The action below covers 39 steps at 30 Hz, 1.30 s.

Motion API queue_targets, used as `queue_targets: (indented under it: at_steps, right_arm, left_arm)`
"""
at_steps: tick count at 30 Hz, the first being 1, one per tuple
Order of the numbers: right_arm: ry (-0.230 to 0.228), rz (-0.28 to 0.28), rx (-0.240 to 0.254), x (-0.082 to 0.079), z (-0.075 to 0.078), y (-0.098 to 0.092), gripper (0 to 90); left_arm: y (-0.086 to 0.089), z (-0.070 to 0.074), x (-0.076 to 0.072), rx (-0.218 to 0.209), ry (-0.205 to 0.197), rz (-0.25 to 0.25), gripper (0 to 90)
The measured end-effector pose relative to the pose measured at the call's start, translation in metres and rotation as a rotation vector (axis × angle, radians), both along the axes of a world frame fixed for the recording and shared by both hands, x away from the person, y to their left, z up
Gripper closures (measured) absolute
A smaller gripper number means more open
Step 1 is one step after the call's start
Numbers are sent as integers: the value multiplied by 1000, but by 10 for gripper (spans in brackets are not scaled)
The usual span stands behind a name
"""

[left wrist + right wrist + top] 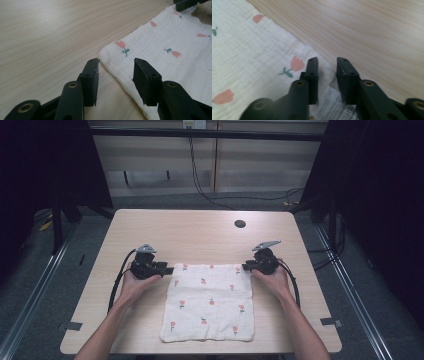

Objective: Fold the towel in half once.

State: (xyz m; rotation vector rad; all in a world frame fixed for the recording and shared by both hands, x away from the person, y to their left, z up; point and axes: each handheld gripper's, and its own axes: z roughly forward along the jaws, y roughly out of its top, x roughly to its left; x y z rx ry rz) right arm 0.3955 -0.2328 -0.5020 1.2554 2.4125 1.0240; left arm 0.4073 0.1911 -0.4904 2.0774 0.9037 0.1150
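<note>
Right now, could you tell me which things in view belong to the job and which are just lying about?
In the job:
- white flowered cloth, flat on the table
- left gripper, open at one far corner
- right gripper, at the other far corner, beside the care label

Lying about:
- cables on the floor

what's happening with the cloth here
A person holds a gripper in each hand at the two far corners of a white cloth with a small flower print, spread flat on the wooden table. The left gripper is open, its jaws straddling the cloth's corner edge. The right gripper has its jaws close together around its corner, beside the care label. The cloth is not lifted yet.
</note>
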Motion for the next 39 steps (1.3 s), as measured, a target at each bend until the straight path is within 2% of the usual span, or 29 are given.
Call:
queue_targets:
  at_steps: [7, 8, 9, 10, 11, 12, 13, 15, 17, 21, 22, 23, 25, 26, 27, 28, 30, 31, 32, 33, 34, 35, 36, 39]
  right_arm:
    - [14, -8, 1, -2, 1, 1, 859]
    - [14, -8, 2, -2, 1, 1, 859]
    - [11, -4, 1, -3, 0, 1, 859]
    - [10, -7, -3, -3, 1, 1, 859]
    - [10, -7, -3, -3, 1, 1, 859]
    - [9, -7, 3, -3, 0, 0, 858]
    - [12, -10, 6, -4, 0, 0, 858]
    - [12, -10, 17, -4, 0, -2, 856]
    - [13, -24, 33, -5, -1, -3, 849]
    - [14, -25, 52, -4, -2, -3, 850]
    - [10, -28, 52, -5, -1, -3, 849]
    - [10, -28, 52, -5, -1, -3, 849]
    - [15, -21, 47, -5, -1, -1, 848]
    - [18, -20, 45, -6, -1, 0, 846]
    - [24, -20, 41, -7, 1, 0, 846]
    - [12, -14, 47, -8, 3, 0, 846]
    - [9, -12, 55, -8, 5, -1, 847]
    - [13, -9, 59, -8, 6, -2, 848]
    - [9, -12, 68, -8, 6, -2, 851]
    - [7, -10, 84, -8, 8, -3, 855]
    - [7, -5, 102, -9, 9, -5, 859]
    - [7, -5, 102, -9, 9, -5, 859]
    - [-4, 3, 122, -9, 11, -6, 860]
    - [-10, -11, 146, -9, 15, -9, 860]
  left_arm:
    - [-5, -6, 5, 19, -4, -6, 548]
    - [-6, -7, 6, 20, 0, -1, 548]
    - [-8, -10, 8, 3, 7, 30, 537]
    - [-8, -10, 8, 3, 7, 30, 536]
    - [-11, -11, 9, 4, 8, 21, 536]
    - [-15, -12, 10, 30, 4, 15, 538]
    - [-19, -14, 11, 34, 13, 22, 534]
    - [-23, -15, 13, 33, 14, 8, 524]
    - [-24, -14, 15, 49, 11, -7, 506]
    - [-29, -14, 16, 82, -16, -6, 573]
    - [-31, -13, 15, 111, -33, -3, 628]
    - [-31, -13, 15, 111, -33, -3, 648]
    - [-35, -16, 16, 65, -28, -10, 662]
    - [-37, -15, 15, 89, -38, -13, 690]
    - [-38, -14, 14, 103, -44, -28, 733]
    - [-38, -14, 11, 115, -51, -43, 832]
    - [-35, -14, 13, 83, -26, -43, 864]
    - [-35, -14, 13, 83, -26, -43, 867]
    - [-33, -13, 13, 65, -24, -40, 870]
    - [-28, -10, 14, 15, -18, -28, 870]
    - [-26, -7, 14, -16, -13, -25, 872]
    - [-26, -7, 14, -16, -13, -25, 874]
    - [-23, -2, 13, -48, -20, -27, 875]
    - [-21, 4, 10, -58, -36, -38, 876]
